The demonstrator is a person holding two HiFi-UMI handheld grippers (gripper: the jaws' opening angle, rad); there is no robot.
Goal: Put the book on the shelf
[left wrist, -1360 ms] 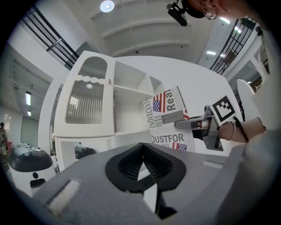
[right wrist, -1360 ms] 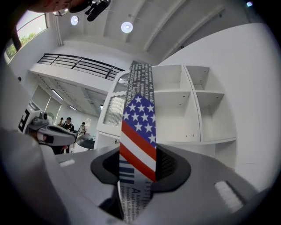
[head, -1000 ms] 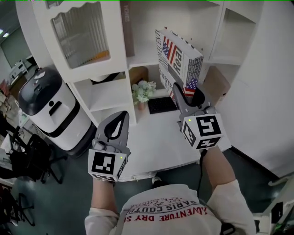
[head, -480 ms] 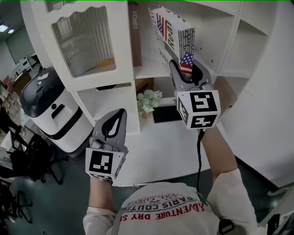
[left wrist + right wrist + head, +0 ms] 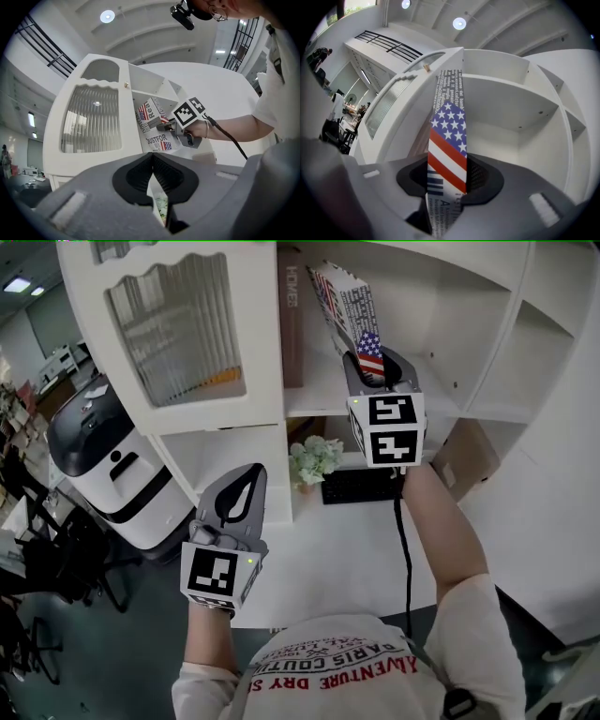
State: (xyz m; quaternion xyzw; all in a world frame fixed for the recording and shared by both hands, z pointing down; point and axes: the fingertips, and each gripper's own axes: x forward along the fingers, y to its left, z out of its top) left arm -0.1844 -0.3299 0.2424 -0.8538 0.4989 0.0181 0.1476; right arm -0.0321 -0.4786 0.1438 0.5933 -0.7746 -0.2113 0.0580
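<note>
The book (image 5: 339,298), with newsprint covers and a US flag on them, stands upright on its edge at the mouth of the white shelf's (image 5: 441,395) upper open compartment. My right gripper (image 5: 373,367) is shut on its lower near corner, raised at arm's length. In the right gripper view the book (image 5: 447,136) rises from between the jaws of that gripper (image 5: 449,183), the empty compartment behind it. My left gripper (image 5: 239,495) hangs lower left, shut and empty. In the left gripper view, past its joined tips (image 5: 153,157), the book (image 5: 151,126) and the right gripper (image 5: 180,131) show.
A brown book (image 5: 292,329) stands at the compartment's left side, next to a ribbed-glass cabinet door (image 5: 173,329). Below lie a white desk (image 5: 328,549), a keyboard (image 5: 361,486), a flower pot (image 5: 314,460) and a cardboard box (image 5: 464,460). A white-and-black machine (image 5: 103,456) stands at left.
My right gripper has lifted the book up from above the desk to the upper compartment's opening. The left gripper has risen a little.
</note>
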